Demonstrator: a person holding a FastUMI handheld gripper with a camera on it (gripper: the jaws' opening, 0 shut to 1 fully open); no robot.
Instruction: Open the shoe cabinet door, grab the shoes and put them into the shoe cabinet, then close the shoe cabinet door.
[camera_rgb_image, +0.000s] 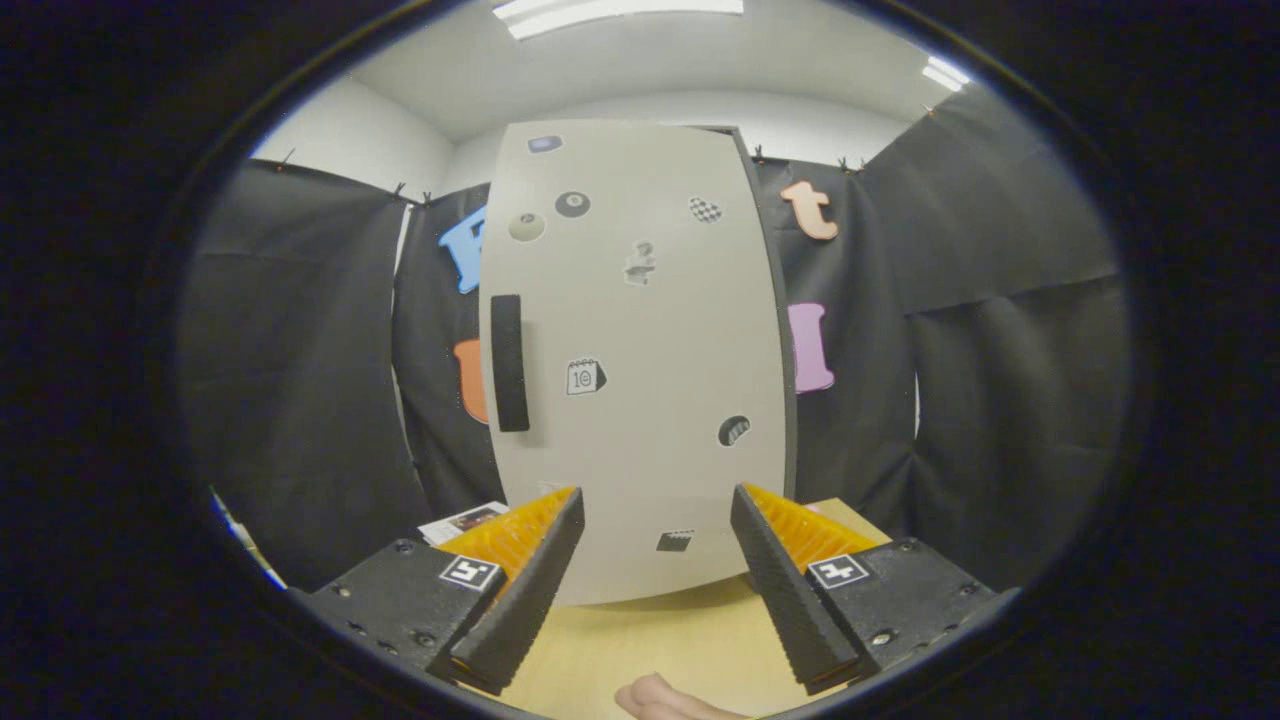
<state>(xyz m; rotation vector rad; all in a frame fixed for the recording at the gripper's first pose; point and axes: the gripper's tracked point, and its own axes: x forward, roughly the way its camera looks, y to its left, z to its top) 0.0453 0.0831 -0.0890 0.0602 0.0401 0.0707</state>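
The shoe cabinet (640, 330) stands upright on a wooden table (650, 640), just ahead of my fingers. Its pale grey door is closed and carries several small stickers. A dark vertical handle (509, 362) runs down the door's left side. My gripper (655, 520) is open, its fingers spread wide in front of the door's lower part, with nothing between them. The handle lies above and left of the left finger (530, 575).
Part of a hand (665, 700) shows at the table's near edge below the fingers. A printed card or paper (462, 520) lies on the table left of the cabinet. Black cloth walls close in the booth behind and on both sides.
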